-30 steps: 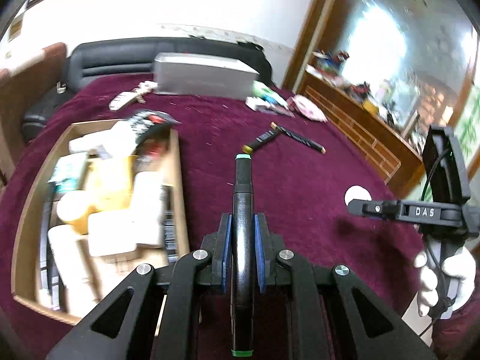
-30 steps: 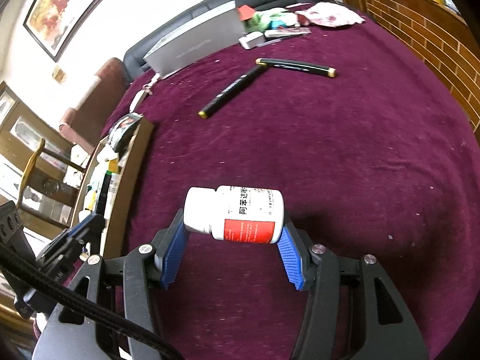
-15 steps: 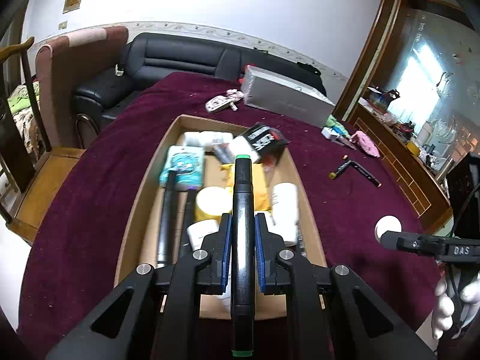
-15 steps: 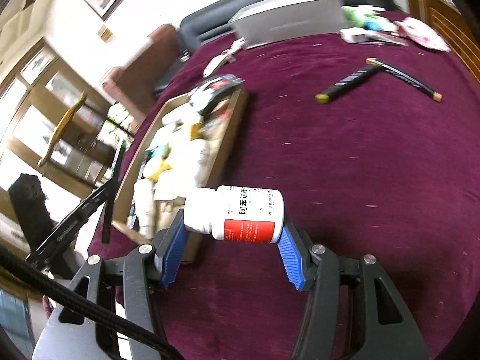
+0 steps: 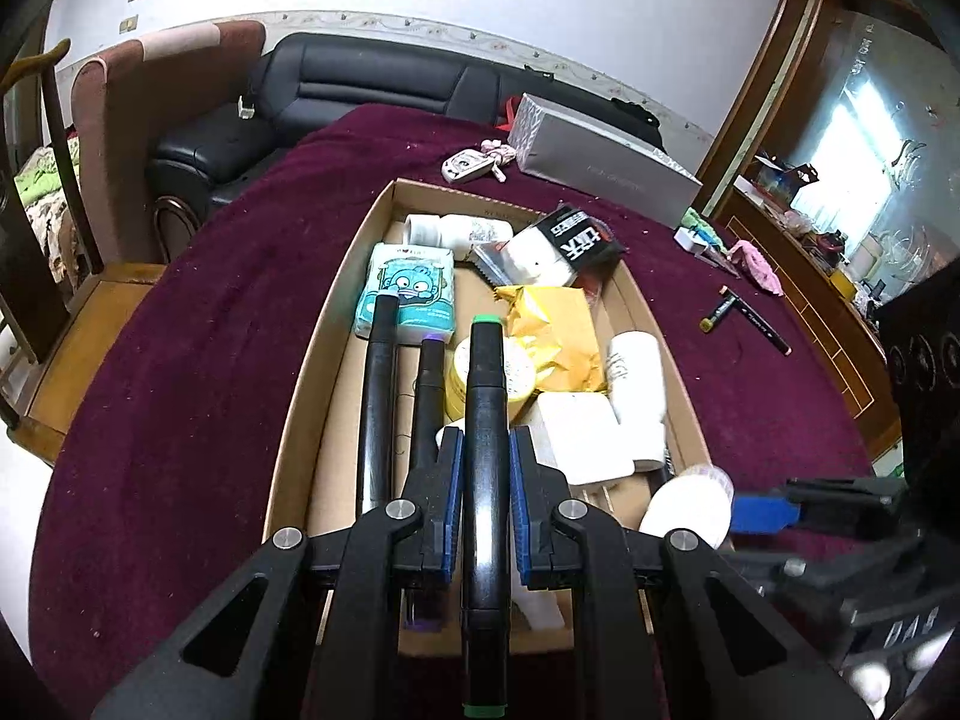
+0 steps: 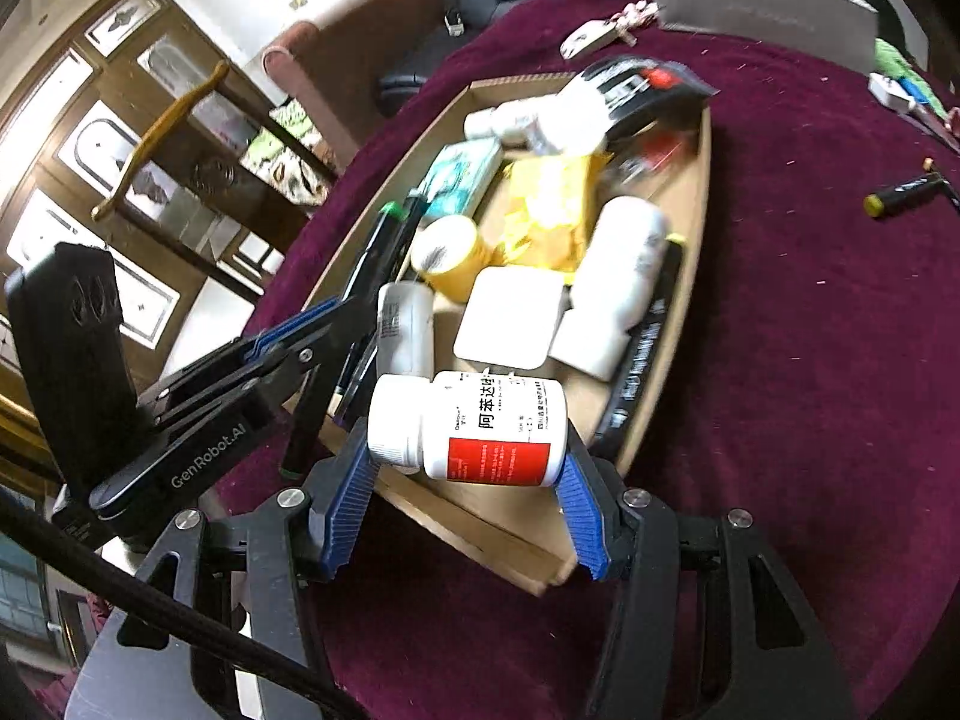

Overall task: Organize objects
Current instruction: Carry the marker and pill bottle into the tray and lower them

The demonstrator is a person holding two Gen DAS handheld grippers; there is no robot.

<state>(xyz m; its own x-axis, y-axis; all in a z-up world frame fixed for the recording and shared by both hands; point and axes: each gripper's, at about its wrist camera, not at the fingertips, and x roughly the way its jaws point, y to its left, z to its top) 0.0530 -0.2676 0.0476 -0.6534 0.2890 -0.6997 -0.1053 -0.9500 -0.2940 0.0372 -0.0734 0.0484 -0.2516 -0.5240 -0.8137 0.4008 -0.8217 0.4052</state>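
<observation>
My left gripper [image 5: 485, 462] is shut on a black marker with green ends [image 5: 485, 408], held lengthwise over the near half of the cardboard tray [image 5: 336, 324]. My right gripper [image 6: 465, 468] is shut on a white pill bottle with a red label [image 6: 474, 429], lying sideways between the blue pads above the tray's near corner [image 6: 528, 564]. The bottle's cap [image 5: 690, 504] shows at the tray's near right corner in the left wrist view. The left gripper with its marker [image 6: 360, 276] also shows over the tray's left side in the right wrist view.
The tray holds black markers [image 5: 378, 396], a teal tissue pack [image 5: 408, 294], yellow tape [image 5: 516, 372], a yellow packet [image 5: 558, 324] and white bottles [image 5: 636, 390]. On the maroon cloth lie a grey box [image 5: 600, 159], two pens [image 5: 744, 315] and a key fob [image 5: 465, 165]. A sofa and chair stand behind.
Both grippers swung left from the open cloth to above the tray, each keeping its grip. The right gripper with the bottle has closed in beside the left one.
</observation>
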